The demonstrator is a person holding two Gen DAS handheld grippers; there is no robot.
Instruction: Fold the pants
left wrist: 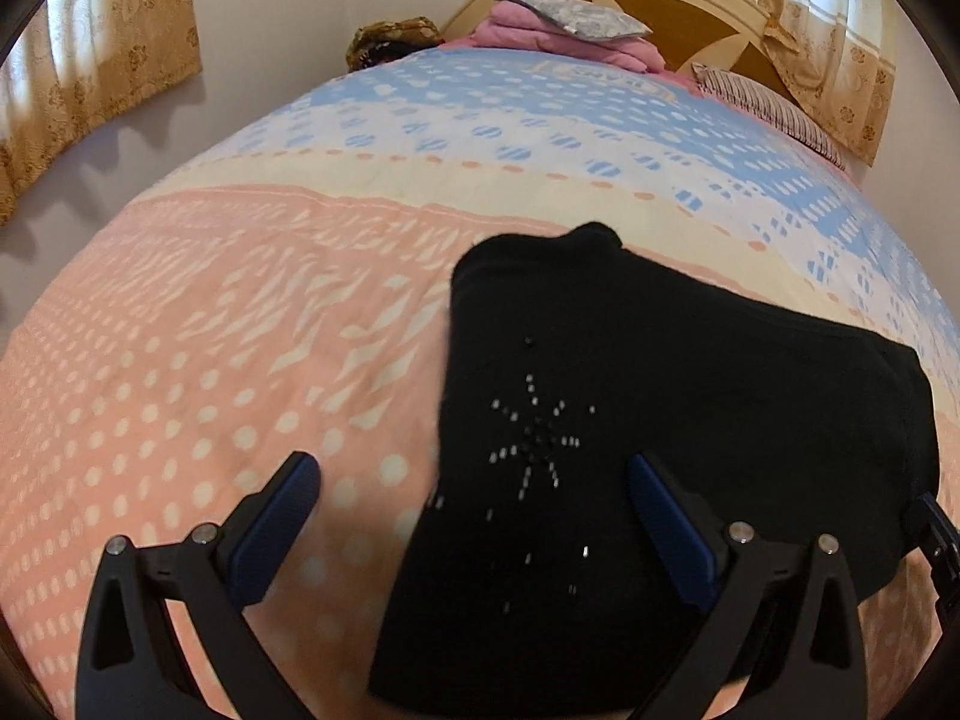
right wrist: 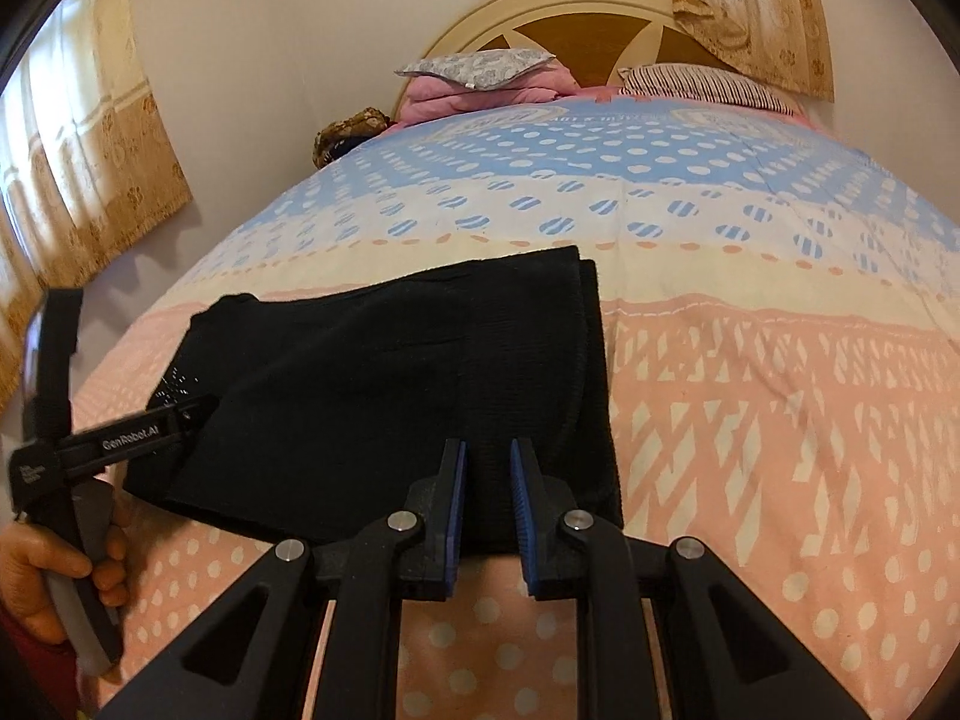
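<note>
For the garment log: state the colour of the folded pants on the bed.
Black pants, with a small silvery stud starburst; left wrist view shows it best.

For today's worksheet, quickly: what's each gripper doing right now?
Left gripper: open, holding nothing.
Right gripper: part open, at the pants' edge, no grip.

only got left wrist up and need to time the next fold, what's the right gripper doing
Observer: The right gripper is at the near edge of the pants, by the ribbed waistband, jaws narrowly apart.
Operator: waistband end lined up
Observer: Nearly. A lower layer's edge shows just past the top layer on the right.
Operator: is my left touching cloth
Observer: The left gripper tip sits by the sequin star. I cannot tell whether it touches.
</note>
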